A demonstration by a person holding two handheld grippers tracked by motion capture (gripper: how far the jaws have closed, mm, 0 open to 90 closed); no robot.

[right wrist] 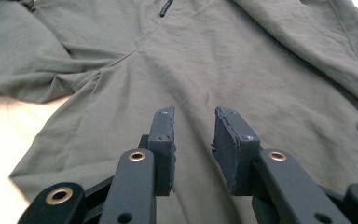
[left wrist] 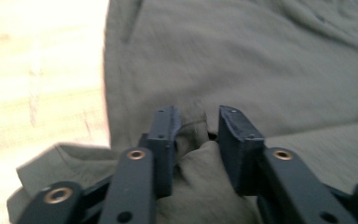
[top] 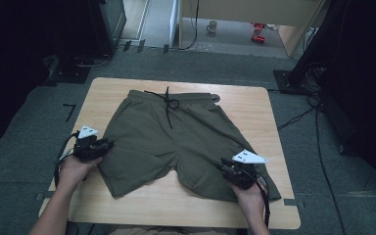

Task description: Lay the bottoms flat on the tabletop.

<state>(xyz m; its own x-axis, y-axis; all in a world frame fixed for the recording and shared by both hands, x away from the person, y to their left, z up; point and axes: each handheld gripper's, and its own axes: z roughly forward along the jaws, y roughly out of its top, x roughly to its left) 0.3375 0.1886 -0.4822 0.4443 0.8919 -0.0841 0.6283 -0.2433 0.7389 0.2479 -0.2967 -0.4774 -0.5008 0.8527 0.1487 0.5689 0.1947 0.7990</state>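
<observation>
Olive shorts (top: 176,142) lie spread flat on a wooden table (top: 254,105), waistband at the far side with a black drawstring (top: 169,105) trailing down the middle, both legs pointing toward the person's near edge.

The left gripper (top: 100,147) sits at the outer edge of the left leg. In the left gripper view a bunched fold of the cloth (left wrist: 198,140) rises between its two jaws, which stand narrowly apart with the fabric pinched between them — it has hold of the shorts at that hem.

The right gripper (top: 227,169) rests over the right leg, near its hem. In the right gripper view its jaws (right wrist: 193,135) stand a little apart above smooth fabric; nothing is gathered between them and the pads press on nothing — it holds nothing.

Each gripper is held in one of the person's hands, reaching in from the near edge.
</observation>
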